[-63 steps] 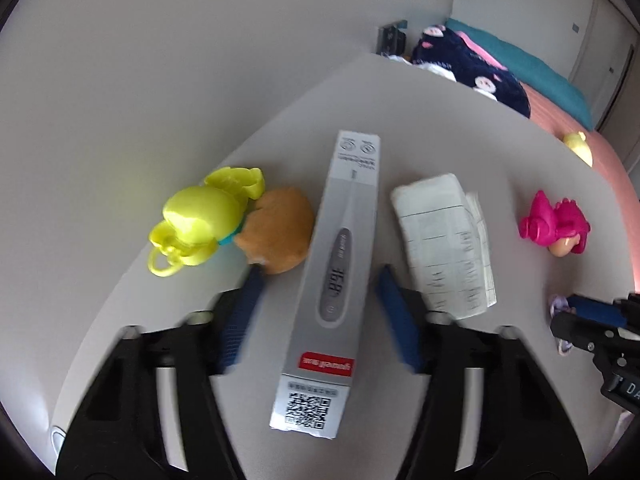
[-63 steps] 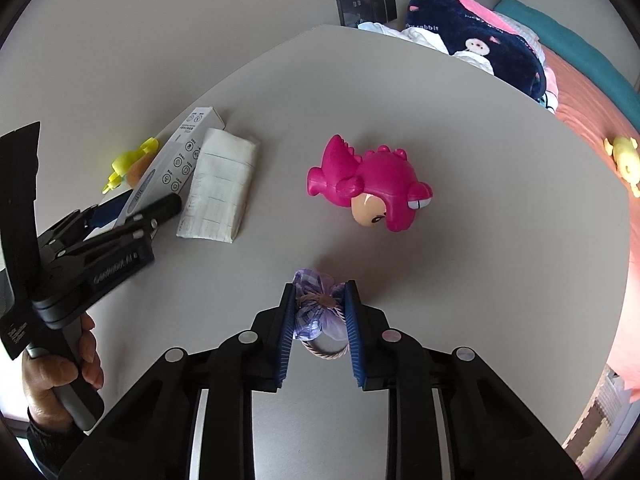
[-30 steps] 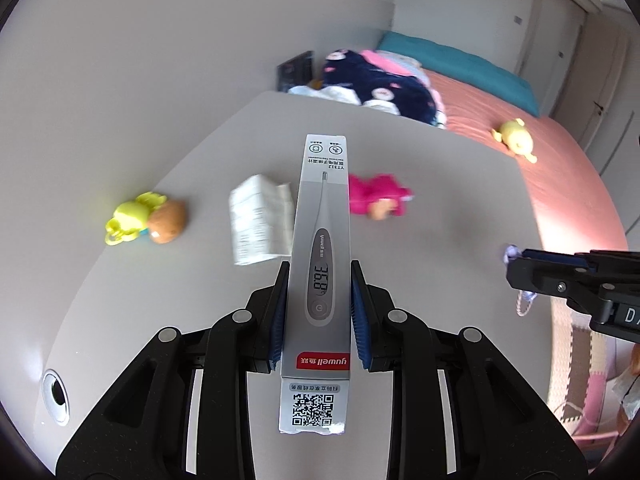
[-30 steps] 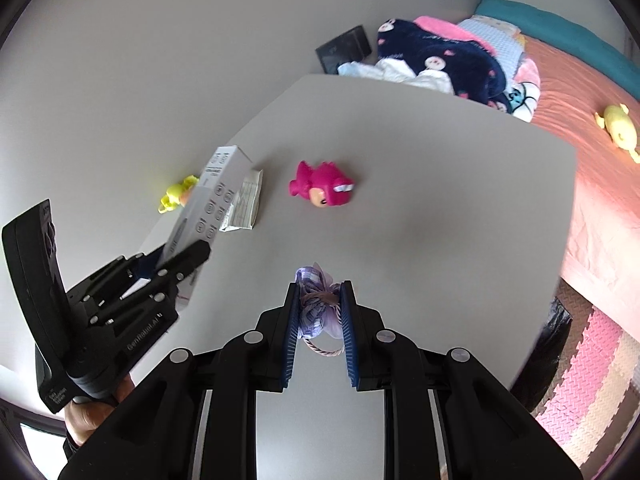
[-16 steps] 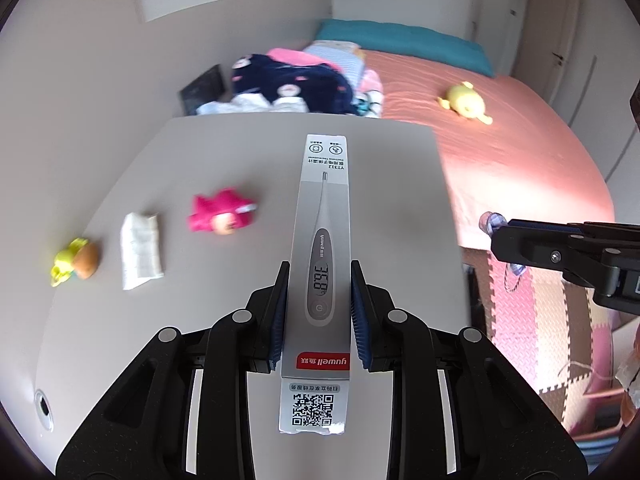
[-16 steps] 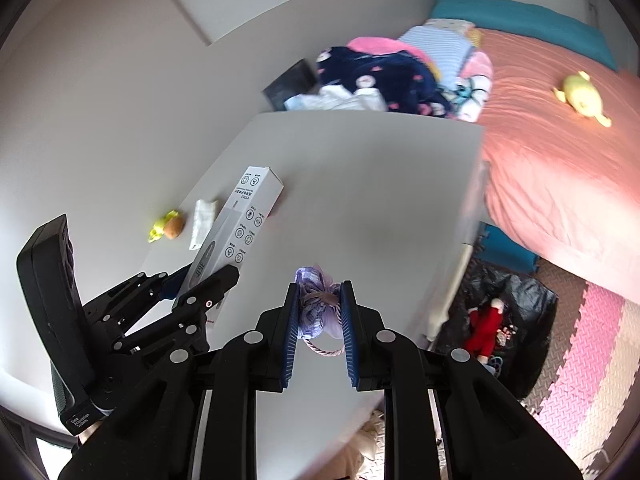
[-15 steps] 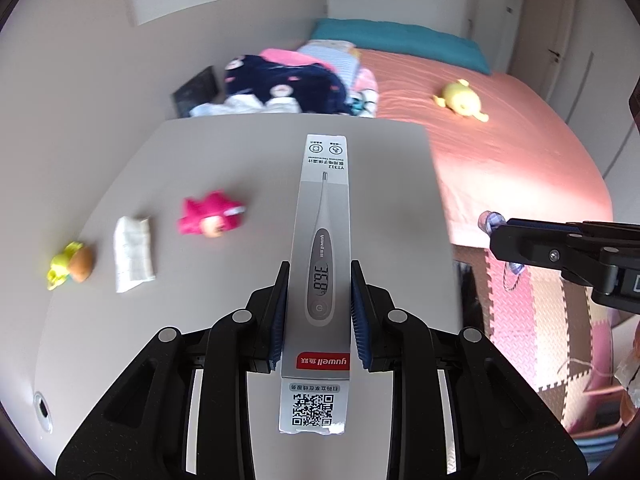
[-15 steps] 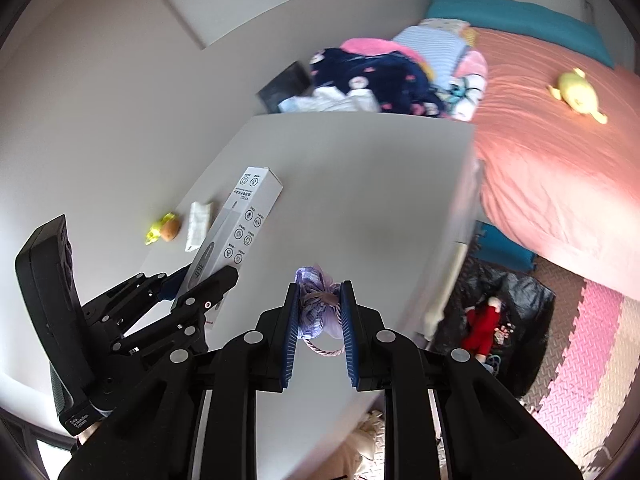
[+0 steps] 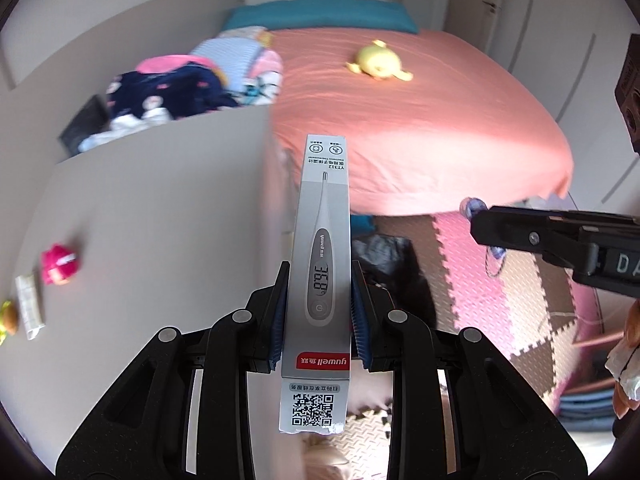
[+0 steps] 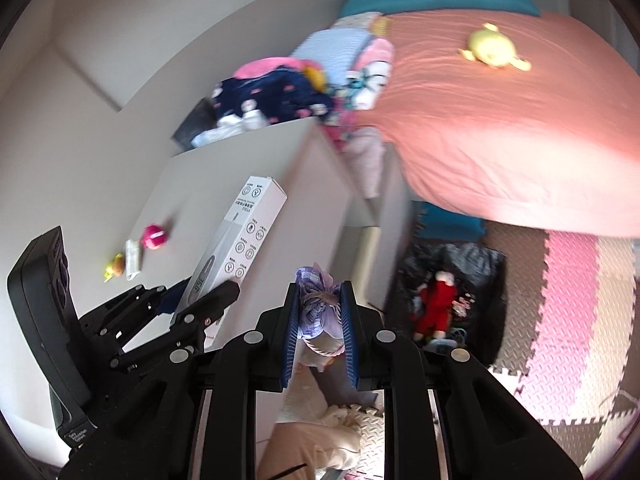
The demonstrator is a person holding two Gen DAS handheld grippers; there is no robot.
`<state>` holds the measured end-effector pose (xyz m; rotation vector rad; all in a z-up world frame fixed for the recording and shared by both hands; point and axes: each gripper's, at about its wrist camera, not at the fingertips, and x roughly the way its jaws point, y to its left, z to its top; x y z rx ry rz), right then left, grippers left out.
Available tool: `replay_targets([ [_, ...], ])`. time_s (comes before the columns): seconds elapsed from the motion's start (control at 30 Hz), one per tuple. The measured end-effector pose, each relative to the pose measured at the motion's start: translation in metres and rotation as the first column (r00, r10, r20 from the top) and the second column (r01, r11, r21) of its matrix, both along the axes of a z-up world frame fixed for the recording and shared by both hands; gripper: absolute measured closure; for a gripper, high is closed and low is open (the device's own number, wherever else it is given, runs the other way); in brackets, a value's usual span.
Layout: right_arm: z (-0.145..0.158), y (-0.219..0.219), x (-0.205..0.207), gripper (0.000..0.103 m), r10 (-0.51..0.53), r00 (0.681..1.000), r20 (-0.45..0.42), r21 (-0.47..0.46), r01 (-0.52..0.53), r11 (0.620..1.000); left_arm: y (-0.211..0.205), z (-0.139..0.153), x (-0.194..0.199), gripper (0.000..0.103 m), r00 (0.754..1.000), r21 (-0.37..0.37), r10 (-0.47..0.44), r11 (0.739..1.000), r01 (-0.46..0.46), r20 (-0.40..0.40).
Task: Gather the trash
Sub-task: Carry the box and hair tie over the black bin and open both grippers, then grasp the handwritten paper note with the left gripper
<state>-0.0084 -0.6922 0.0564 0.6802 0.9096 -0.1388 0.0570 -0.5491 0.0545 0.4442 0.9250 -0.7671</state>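
Left gripper [image 9: 319,316] clamps the thermometer box [image 9: 322,264] lengthwise; right gripper [image 10: 319,332] pinches a purple wad [image 10: 318,308]; the black trash bag [image 10: 452,296] lies below, past the counter [image 10: 256,168] edge, nearer the right.

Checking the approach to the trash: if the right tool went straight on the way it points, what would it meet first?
Probably the black bag on the floor beside the table. The right tool, shut on the purple pouch, has open air ahead, though depth is unclear.

We see the table [image 9: 152,208] left of the bed [image 9: 420,120], clothes [image 9: 172,88] piled behind it. On its far left lie 2 toys [image 9: 60,269] flanking what may be folded paper [image 9: 29,306].
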Motion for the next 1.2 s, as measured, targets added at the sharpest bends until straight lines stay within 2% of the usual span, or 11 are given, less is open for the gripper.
replay_targets([
  [0.2, -0.026, -0.04, -0.021, 0.081, -0.074, 0.996, -0.041, 0.008, 0.074, 0.997, -0.044, -0.027, -0.02, 0.075, 0.996, 0.047, -0.078, 0.996, 0.08, -0.048],
  [0.37, -0.046, -0.06, -0.024, 0.081, -0.095, 0.992, -0.081, 0.022, 0.097, 0.995, -0.065, -0.047, -0.022, 0.075, 0.99, 0.087, -0.112, 0.989, 0.119, -0.081],
  [0.4, -0.049, -0.061, -0.024, 0.079, -0.09, 0.991, -0.097, 0.016, 0.092, 0.996, -0.069, -0.051, -0.022, 0.075, 0.988, 0.097, -0.122, 0.987, 0.13, -0.09],
  [0.43, -0.051, -0.062, -0.022, 0.072, -0.089, 0.99, -0.113, 0.001, 0.09, 0.996, -0.073, -0.055, -0.022, 0.072, 0.986, 0.119, -0.132, 0.982, 0.143, -0.101],
  [0.47, -0.052, -0.064, -0.022, 0.065, -0.114, 0.983, -0.144, -0.045, 0.109, 0.993, -0.076, -0.058, -0.024, 0.049, 0.988, 0.14, -0.127, 0.98, 0.139, -0.09],
  [0.5, -0.051, -0.067, -0.023, 0.048, -0.143, 0.978, -0.152, -0.077, 0.132, 0.988, -0.077, -0.058, -0.024, 0.01, 0.992, 0.165, -0.114, 0.979, 0.121, -0.052],
  [0.53, -0.05, -0.07, -0.025, 0.039, -0.165, 0.975, -0.147, -0.1, 0.151, 0.983, -0.076, -0.055, -0.024, 0.007, 0.994, 0.167, -0.107, 0.98, 0.108, -0.016],
  [0.57, -0.049, -0.073, -0.027, 0.039, -0.18, 0.974, -0.134, -0.113, 0.165, 0.98, -0.073, -0.051, -0.025, 0.006, 0.994, 0.157, -0.107, 0.982, 0.102, 0.029],
  [0.6, -0.048, -0.074, -0.028, 0.039, -0.185, 0.974, -0.13, -0.114, 0.171, 0.979, -0.072, -0.048, -0.023, 0.006, 0.994, 0.155, -0.107, 0.983, 0.1, 0.033],
  [1.03, -0.039, -0.064, -0.024, 0.038, -0.179, 0.977, -0.118, -0.113, 0.166, 0.98, -0.053, -0.037, -0.006, 0.006, 0.999, 0.092, -0.049, 0.994, 0.05, -0.017],
  [1.2, -0.035, -0.052, -0.016, 0.038, -0.163, 0.979, -0.122, -0.122, 0.148, 0.981, -0.046, -0.03, -0.004, 0.006, 0.999, 0.075, -0.044, 0.996, 0.044, -0.006],
])
